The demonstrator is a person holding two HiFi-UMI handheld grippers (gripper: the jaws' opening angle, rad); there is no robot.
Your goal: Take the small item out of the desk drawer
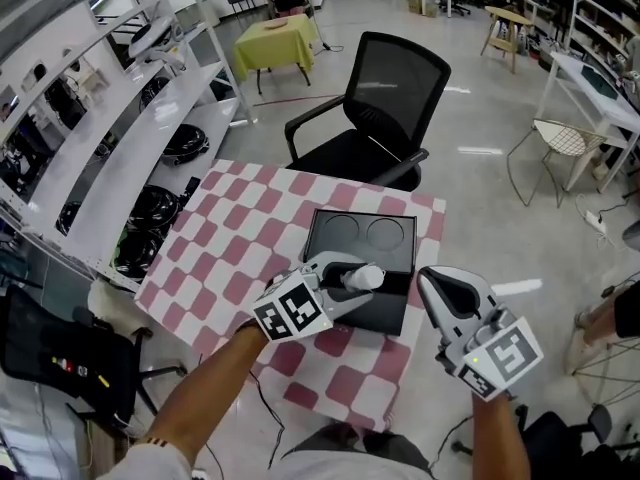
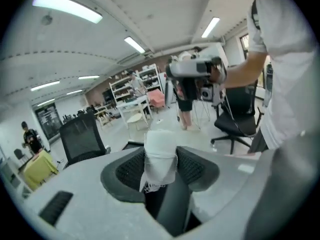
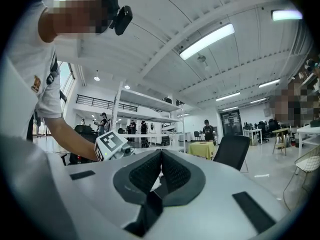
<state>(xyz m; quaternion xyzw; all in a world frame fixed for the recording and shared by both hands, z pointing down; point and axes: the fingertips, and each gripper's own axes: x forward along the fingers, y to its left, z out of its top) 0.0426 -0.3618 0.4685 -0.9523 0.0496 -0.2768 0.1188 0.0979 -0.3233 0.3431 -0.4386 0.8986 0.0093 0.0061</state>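
Observation:
A small white roll-shaped item point(image 1: 366, 277) point(image 2: 160, 153) sits between the pads of my left gripper point(image 1: 358, 277) point(image 2: 160, 160), which is shut on it and holds it above the near edge of the black desk drawer unit point(image 1: 330, 230). That unit rests on the pink-and-white checkered table point(image 1: 230, 238) and has two round recesses on top. My right gripper point(image 1: 432, 281) point(image 3: 161, 157) hangs off the table's right side, its jaws shut with nothing between them. The left gripper's marker cube point(image 3: 111, 146) shows in the right gripper view.
A black office chair point(image 1: 385, 108) stands just beyond the table. White shelving point(image 1: 130, 138) with black gear runs along the left. A dark bag on a stand point(image 1: 60, 358) sits at lower left. A wire chair point(image 1: 560, 143) and desks stand at the right.

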